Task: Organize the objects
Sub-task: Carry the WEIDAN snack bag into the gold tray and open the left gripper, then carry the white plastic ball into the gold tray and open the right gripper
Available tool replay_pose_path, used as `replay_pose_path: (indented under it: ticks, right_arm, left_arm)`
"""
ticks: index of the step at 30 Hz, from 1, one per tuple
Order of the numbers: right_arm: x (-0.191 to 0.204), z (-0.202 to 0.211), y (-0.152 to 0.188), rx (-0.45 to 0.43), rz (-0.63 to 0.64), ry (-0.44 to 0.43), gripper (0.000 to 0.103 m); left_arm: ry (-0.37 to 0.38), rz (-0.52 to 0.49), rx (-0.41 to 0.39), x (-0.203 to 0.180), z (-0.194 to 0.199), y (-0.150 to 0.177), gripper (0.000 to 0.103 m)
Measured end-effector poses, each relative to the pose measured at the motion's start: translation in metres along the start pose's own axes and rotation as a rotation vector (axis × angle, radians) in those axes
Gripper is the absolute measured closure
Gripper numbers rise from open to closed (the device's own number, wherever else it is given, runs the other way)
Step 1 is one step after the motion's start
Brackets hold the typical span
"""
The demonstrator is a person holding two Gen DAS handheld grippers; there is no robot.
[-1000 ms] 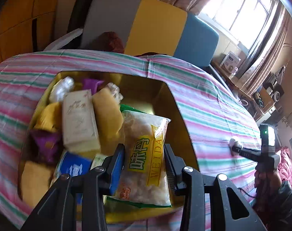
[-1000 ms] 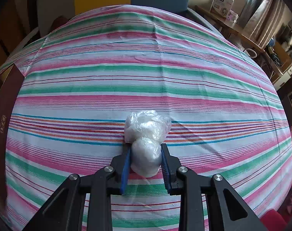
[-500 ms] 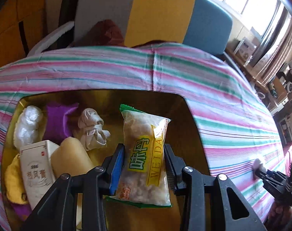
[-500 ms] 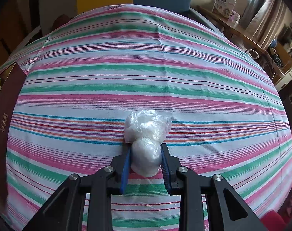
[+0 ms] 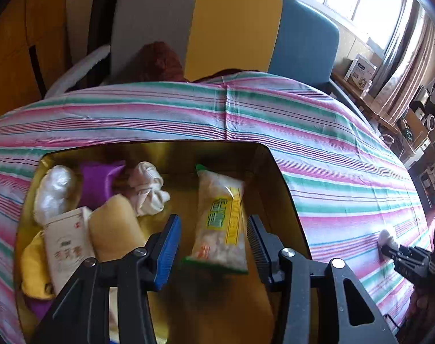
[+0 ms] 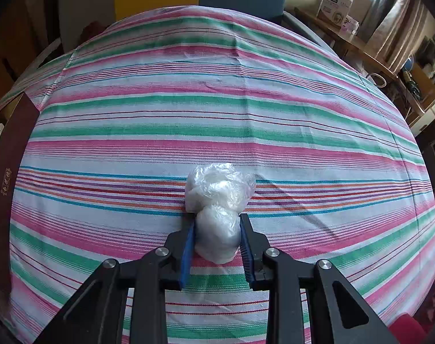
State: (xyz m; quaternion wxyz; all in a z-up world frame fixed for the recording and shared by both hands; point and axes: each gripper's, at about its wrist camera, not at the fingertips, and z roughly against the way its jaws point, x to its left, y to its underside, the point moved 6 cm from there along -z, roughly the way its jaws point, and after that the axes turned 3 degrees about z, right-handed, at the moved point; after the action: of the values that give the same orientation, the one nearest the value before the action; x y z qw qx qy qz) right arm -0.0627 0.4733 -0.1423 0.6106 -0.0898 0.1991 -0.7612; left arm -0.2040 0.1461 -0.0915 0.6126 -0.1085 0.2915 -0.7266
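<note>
Left gripper [image 5: 211, 246] first: we have it over the gold box [image 5: 277, 177], jaws opening, and the snack packet [image 5: 221, 223] sits between them with a clear gap on each side, so we judge the pads no longer press it. The packet looks blurred at its lower end and lies over the box's open right part, its long axis running away from us along the fingers, green-edged end nearest the jaws. To its left the box holds a white carton [image 5: 68, 243], a tan roll [image 5: 114, 229], a crumpled cloth [image 5: 147, 192], a purple pouch [image 5: 98, 183] and a wrapped white bundle [image 5: 55, 192].

Our right gripper [image 6: 217, 243] is closed narrowly on the plastic bag wad [image 6: 217, 200], which rests on the striped cloth [image 6: 217, 100]. The wad runs forward out of the jaws, its looser half beyond the tips. From there the box shows only as a dark edge at far left, well apart, so the coming carry, in our judgement, goes leftward across the cloth. This hand already has the wad, so it is the one to move.
</note>
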Motion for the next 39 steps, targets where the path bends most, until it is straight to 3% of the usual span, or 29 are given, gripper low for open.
replay_pose_path:
  ticks: [8,15,33,39]
  right_arm:
    - [0.001,-0.001,0.0,0.003,0.009,0.006,0.074]
    - [0.012,0.003,0.004,-0.001,0.043,-0.003,0.074]
    - [0.046,0.009,0.017,0.013,0.131,-0.011,0.074]
    - [0.071,0.021,0.025,0.02,0.121,-0.066,0.075]
  left_arm:
    - [-0.04,-0.045,-0.104,0.004,0.066,0.042,0.055]
    - [-0.066,-0.039,-0.122,0.017,0.097,0.072,0.055]
    - [-0.128,0.007,-0.158,0.05,0.126,0.098,0.055]
    - [-0.132,0.025,-0.159,0.06,0.129,0.102,0.055]
